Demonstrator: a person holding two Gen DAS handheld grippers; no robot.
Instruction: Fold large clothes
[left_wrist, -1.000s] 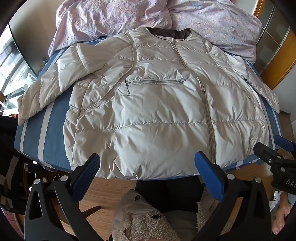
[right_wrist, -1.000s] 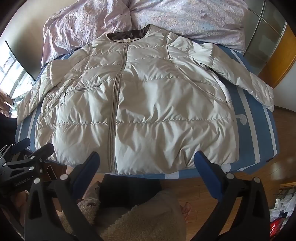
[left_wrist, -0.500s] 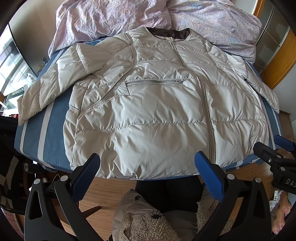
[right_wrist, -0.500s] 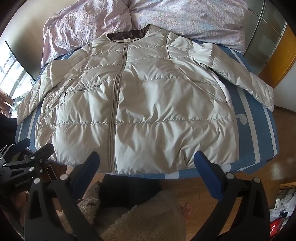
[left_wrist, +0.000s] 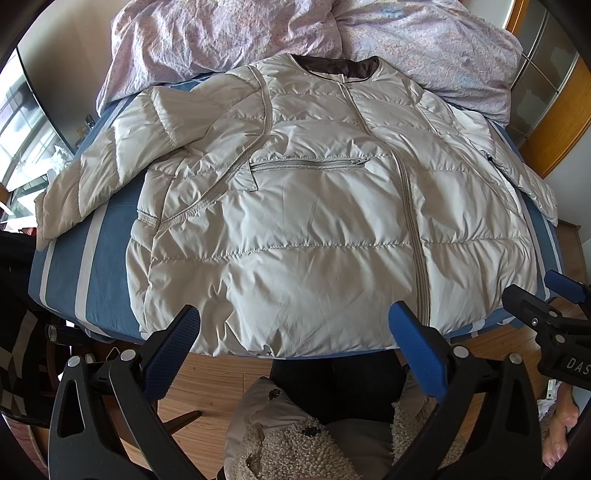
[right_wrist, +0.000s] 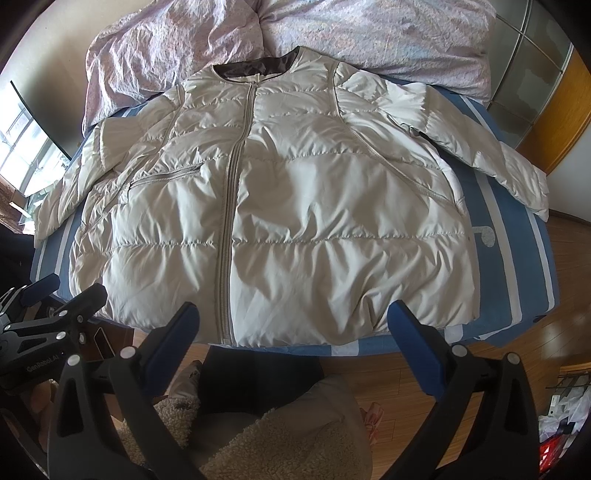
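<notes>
On the bed (left_wrist: 107, 236), blue striped sheet, a cream quilted puffer jacket (left_wrist: 317, 229) lies flat, front up, zipped, collar at the far end, hem at the near edge; both sleeves spread out to left and right; crumpled lilac duvet (right_wrist: 332, 33) at the far end, touching the collar; left gripper (left_wrist: 295, 347) hovers off the near edge by the hem, jaws wide open, holding nothing; right gripper (right_wrist: 291, 343) likewise, jaws wide apart, empty; wooden floor (right_wrist: 554, 280) below.

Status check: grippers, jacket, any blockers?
Left gripper open, right gripper open, both short of the hem. Jacket flat on bed, zipped, sleeves spread, unfolded. Nothing on it.
</notes>
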